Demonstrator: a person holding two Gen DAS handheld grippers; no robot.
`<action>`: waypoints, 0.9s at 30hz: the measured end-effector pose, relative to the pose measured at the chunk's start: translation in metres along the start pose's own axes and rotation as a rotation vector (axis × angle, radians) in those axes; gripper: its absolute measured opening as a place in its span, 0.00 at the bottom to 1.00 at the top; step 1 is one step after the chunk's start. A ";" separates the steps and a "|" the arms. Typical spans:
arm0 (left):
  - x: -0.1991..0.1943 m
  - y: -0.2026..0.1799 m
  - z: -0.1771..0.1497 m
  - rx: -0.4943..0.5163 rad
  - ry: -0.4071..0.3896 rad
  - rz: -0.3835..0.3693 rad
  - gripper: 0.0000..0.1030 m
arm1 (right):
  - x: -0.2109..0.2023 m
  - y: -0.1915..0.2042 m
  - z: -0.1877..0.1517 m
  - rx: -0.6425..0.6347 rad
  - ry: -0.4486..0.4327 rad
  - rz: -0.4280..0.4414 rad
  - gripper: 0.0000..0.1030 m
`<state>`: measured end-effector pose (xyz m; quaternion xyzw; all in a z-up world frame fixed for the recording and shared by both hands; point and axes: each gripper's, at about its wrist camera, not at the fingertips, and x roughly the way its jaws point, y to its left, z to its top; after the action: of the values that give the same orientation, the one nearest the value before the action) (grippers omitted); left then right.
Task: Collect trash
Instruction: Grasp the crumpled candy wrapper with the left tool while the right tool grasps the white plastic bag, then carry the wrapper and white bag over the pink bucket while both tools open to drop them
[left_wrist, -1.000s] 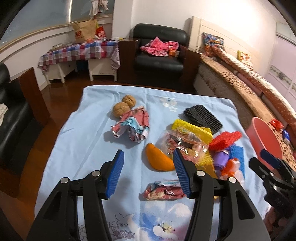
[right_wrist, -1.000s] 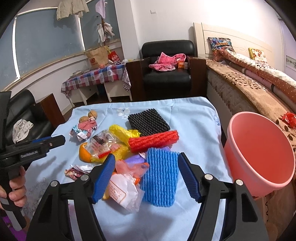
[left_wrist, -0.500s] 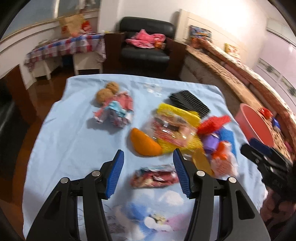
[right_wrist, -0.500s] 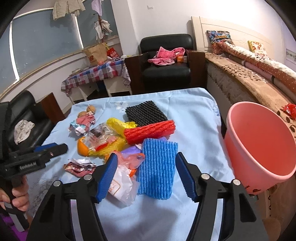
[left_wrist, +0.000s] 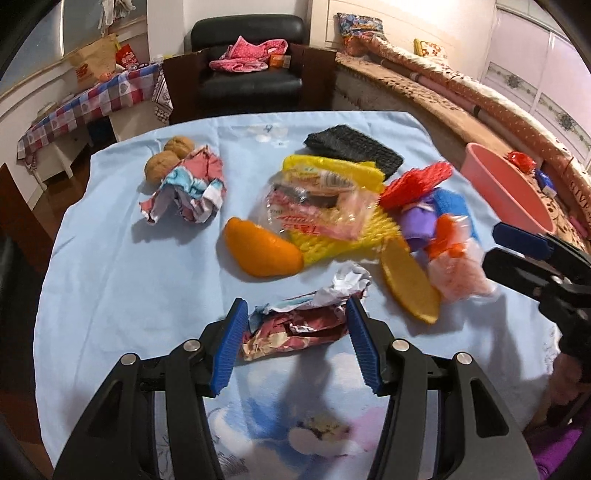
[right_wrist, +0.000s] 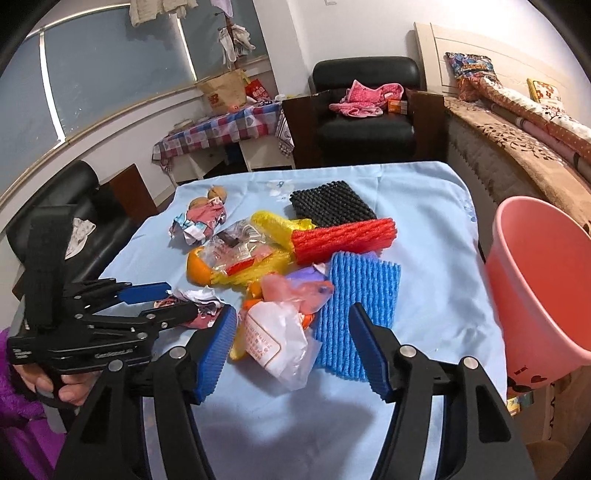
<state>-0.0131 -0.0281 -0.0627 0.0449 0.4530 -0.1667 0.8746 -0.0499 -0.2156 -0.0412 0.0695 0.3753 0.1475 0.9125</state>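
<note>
A crumpled red and white wrapper (left_wrist: 295, 325) lies on the light blue tablecloth (left_wrist: 110, 277), between the blue pads of my left gripper (left_wrist: 295, 317). That gripper is open and its pads stand just off the wrapper's ends. From the right wrist view the left gripper (right_wrist: 181, 299) reaches in from the left over the same wrapper (right_wrist: 199, 301). My right gripper (right_wrist: 291, 321) is open, low over a white and pink plastic bag (right_wrist: 277, 339) that lies between its fingers, with the pads clear of it. A pink bucket (right_wrist: 535, 277) stands off the table's right edge.
More trash is heaped mid-table: orange peels (left_wrist: 262, 251), a clear packet (left_wrist: 317, 206), yellow (left_wrist: 332, 173), red (left_wrist: 417, 184), black (left_wrist: 354, 147) and blue (right_wrist: 358, 291) foam nets. Two walnuts (left_wrist: 162, 166) and another crumpled wrapper (left_wrist: 188, 188) lie far left. A black armchair (right_wrist: 365, 122) stands behind.
My left gripper has dropped and moved forward, so the red wrapper now sits between its jaws. The right gripper's jaws have narrowed slightly and it has tilted a little downward.
</note>
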 end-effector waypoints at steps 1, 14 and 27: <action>0.001 0.001 0.000 -0.002 -0.002 -0.006 0.54 | 0.002 0.001 -0.001 0.002 0.004 0.002 0.61; -0.009 0.004 -0.003 0.017 -0.017 -0.045 0.13 | 0.019 0.002 -0.006 -0.003 0.102 0.025 0.44; -0.039 0.017 0.002 -0.046 -0.069 -0.056 0.06 | 0.002 0.008 0.000 -0.008 0.047 0.082 0.32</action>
<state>-0.0269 -0.0030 -0.0319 0.0064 0.4272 -0.1821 0.8856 -0.0501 -0.2076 -0.0409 0.0774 0.3930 0.1878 0.8968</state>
